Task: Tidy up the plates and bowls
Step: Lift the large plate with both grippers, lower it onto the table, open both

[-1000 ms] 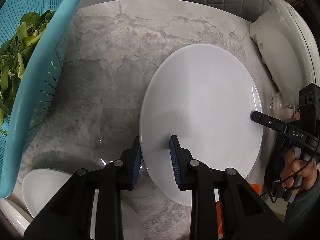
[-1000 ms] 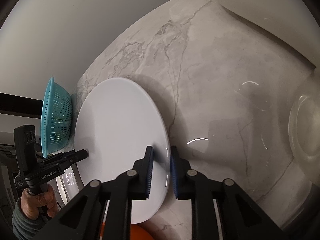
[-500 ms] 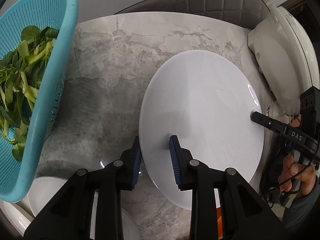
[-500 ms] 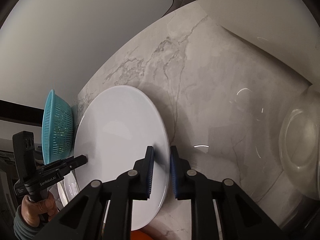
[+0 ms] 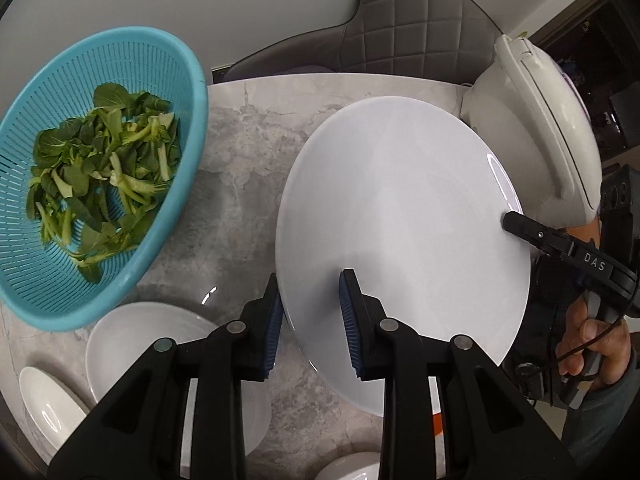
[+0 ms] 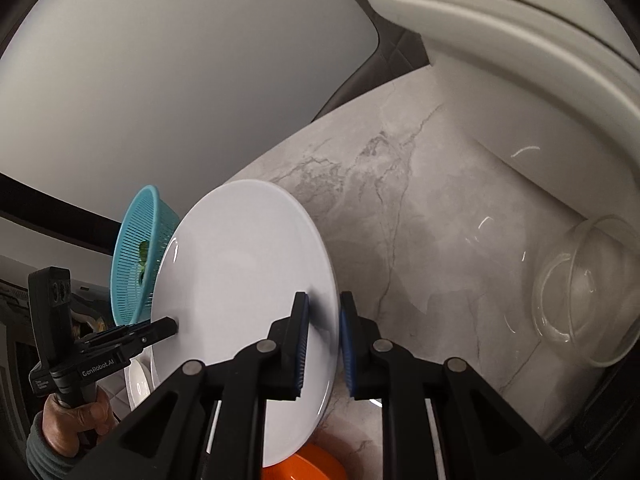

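A large white plate (image 5: 404, 240) is held in the air above the marble table, gripped on two sides. My left gripper (image 5: 310, 316) is shut on its near rim, blue pads on either face. My right gripper (image 6: 324, 340) is shut on the opposite rim of the plate (image 6: 244, 280). The right gripper also shows in the left wrist view (image 5: 516, 220), and the left gripper in the right wrist view (image 6: 170, 326). White plates (image 5: 132, 344) and a small white dish (image 5: 48, 404) lie on the table below left.
A blue colander (image 5: 92, 176) with green leaves sits at the left. A white rice cooker (image 5: 536, 128) stands at the right. A clear glass bowl (image 6: 588, 292) lies near it. An orange dish (image 6: 308, 462) and a white bowl (image 5: 352, 468) sit below the plate.
Both grippers have lifted the plate higher off the table; the colander, the plates below and the rice cooker have come further into view.
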`<action>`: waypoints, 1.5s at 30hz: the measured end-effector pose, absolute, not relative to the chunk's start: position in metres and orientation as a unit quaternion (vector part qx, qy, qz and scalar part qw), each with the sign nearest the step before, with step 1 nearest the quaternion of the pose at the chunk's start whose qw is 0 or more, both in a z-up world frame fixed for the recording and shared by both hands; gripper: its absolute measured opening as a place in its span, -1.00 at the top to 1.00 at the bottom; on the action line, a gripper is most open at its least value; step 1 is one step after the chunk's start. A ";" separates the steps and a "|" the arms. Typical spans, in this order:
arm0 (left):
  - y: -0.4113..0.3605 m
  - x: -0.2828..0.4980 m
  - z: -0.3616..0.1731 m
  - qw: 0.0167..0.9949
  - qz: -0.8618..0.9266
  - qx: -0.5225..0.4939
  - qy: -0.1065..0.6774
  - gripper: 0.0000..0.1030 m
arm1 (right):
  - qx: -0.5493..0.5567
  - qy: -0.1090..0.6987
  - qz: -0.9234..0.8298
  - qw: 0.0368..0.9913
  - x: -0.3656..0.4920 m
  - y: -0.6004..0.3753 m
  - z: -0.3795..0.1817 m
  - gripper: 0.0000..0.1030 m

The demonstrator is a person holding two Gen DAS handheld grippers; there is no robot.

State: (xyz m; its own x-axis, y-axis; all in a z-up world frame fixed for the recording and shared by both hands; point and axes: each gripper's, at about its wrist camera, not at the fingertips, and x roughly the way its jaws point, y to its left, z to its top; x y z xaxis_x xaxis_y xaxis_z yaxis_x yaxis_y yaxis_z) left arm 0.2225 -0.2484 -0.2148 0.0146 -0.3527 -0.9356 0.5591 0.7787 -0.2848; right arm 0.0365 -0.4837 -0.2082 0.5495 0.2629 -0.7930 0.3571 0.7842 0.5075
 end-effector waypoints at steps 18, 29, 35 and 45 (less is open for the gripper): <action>-0.027 0.014 -0.135 0.744 -0.296 0.020 0.598 0.51 | 0.250 0.457 0.046 0.853 -0.099 -0.334 -0.144 0.68; 0.108 -0.147 -0.173 0.739 -0.250 -0.016 0.626 0.51 | 0.217 0.504 0.098 0.830 -0.203 -0.235 -0.195 0.68; 0.154 -0.205 -0.217 0.725 -0.222 -0.026 0.651 0.50 | 0.199 0.549 0.114 0.803 -0.238 -0.192 -0.242 0.68; 0.181 -0.228 -0.264 0.725 -0.214 -0.008 0.654 0.50 | 0.174 0.577 0.121 0.789 -0.250 -0.157 -0.306 0.67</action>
State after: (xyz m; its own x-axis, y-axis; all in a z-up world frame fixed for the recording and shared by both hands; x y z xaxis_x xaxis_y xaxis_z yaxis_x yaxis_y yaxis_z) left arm -0.2284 0.1812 -0.2637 0.0515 -0.3212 -0.9456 0.3005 0.9080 -0.2921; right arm -0.2499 -0.1569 -0.3058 0.3051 0.3924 -0.8677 0.0097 0.9098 0.4149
